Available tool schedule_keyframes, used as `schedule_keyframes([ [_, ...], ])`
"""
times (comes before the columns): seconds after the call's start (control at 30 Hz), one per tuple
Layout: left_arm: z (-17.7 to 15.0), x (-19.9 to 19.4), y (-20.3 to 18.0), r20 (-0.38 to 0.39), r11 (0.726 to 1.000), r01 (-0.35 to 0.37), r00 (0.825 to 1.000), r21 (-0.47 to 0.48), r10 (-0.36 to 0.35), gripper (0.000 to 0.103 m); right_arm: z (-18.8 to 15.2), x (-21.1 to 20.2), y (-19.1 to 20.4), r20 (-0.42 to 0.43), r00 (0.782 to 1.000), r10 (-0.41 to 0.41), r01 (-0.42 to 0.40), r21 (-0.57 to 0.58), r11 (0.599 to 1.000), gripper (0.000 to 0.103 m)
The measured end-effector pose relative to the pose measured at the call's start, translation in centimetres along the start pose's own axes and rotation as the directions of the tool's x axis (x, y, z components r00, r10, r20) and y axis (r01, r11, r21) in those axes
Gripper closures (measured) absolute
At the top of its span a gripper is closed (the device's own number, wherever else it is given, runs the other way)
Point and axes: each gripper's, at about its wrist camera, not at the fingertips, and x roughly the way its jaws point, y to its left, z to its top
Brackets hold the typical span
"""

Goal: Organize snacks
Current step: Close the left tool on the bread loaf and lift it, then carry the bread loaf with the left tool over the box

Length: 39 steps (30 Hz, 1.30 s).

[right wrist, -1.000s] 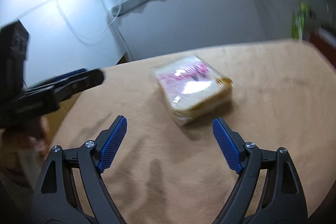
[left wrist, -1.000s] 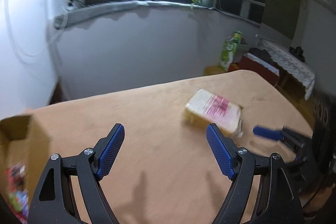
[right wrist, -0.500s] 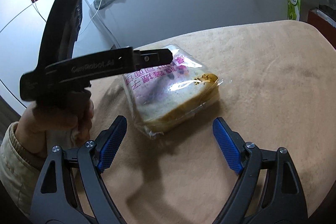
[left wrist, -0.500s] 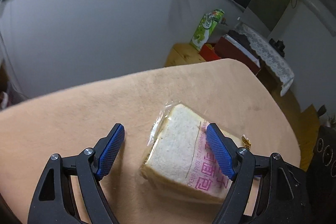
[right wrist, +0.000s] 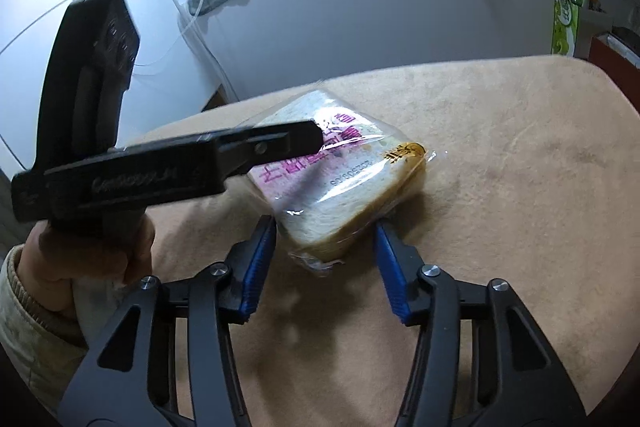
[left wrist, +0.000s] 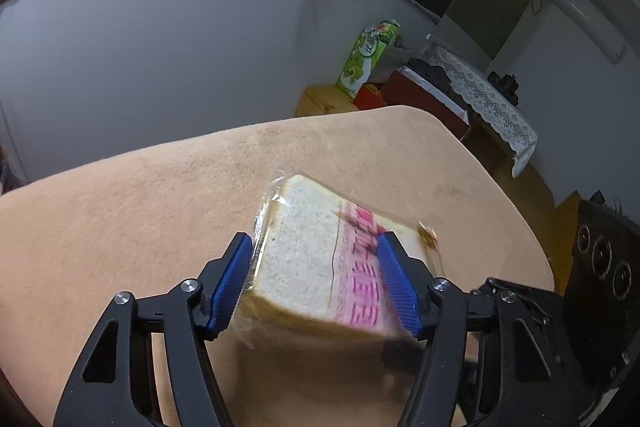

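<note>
— What has changed over the last second?

— Both tools have come in on the wrapped sandwich (left wrist: 320, 263) and their jaws have just been closing. A second ago it lay clear ahead of both, on the tan tabletop (left wrist: 132, 211). Now, in the left wrist view, it fills the lower middle of the frame, between the blue pads of the left gripper (left wrist: 316, 281).

— Is the left one clamped on it?

— It looks so: the left pad presses the wrapper's edge and the right pad lies against the printed pink face. The blur there leaves some doubt.

— And the right gripper (right wrist: 324, 261)?

— In its own view the jaws have narrowed round the near corner of the sandwich, at centre frame. Its pads sit just beside the bread's sides; whether they actually press I cannot tell.

— Where does the sandwich rest?

— On the table, mid-frame in the right view, with the left tool's finger lying across its top from the left.

— Meaning for the task?

— I judge this the pick-up: the snack is being secured, not yet lifted.
</note>
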Motion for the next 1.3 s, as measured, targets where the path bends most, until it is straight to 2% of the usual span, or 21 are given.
schedule_keyframes([
  [0.3,-2.4,-5.5,-2.4,0.110,0.999,-0.003,0.994,-0.051,0.009,0.039,-0.6,-4.8,3.3,0.090,0.994,0.058,-0.046,-0.126,0.991,0.051],
  [0.5,-4.4,-9.6,-3.5,0.181,0.995,-0.030,0.982,-0.093,0.047,0.039,-1.0,-7.0,7.3,0.114,0.990,0.082,-0.056,-0.212,0.976,0.051],
  [0.7,-6.5,-13.8,-2.9,0.240,0.989,-0.063,0.966,-0.135,0.094,0.039,-2.1,-8.6,11.6,0.123,0.983,0.135,-0.094,-0.290,0.952,0.051],
  [0.83,-8.0,-17.2,-2.1,0.285,0.980,-0.104,0.947,-0.168,0.149,0.039,-2.3,-8.6,15.0,0.120,0.975,0.188,-0.136,-0.351,0.927,0.051],
  [0.97,-9.6,-20.8,-0.7,0.325,0.966,-0.155,0.920,-0.208,0.218,0.039,-2.4,-7.8,19.0,0.096,0.966,0.241,-0.181,-0.413,0.892,0.051],
  [1.3,-14.3,-28.5,4.9,0.352,0.894,-0.281,0.845,-0.350,0.403,0.039,-3.3,-3.4,29.9,-0.005,0.931,0.365,-0.313,-0.524,0.792,0.051],
])
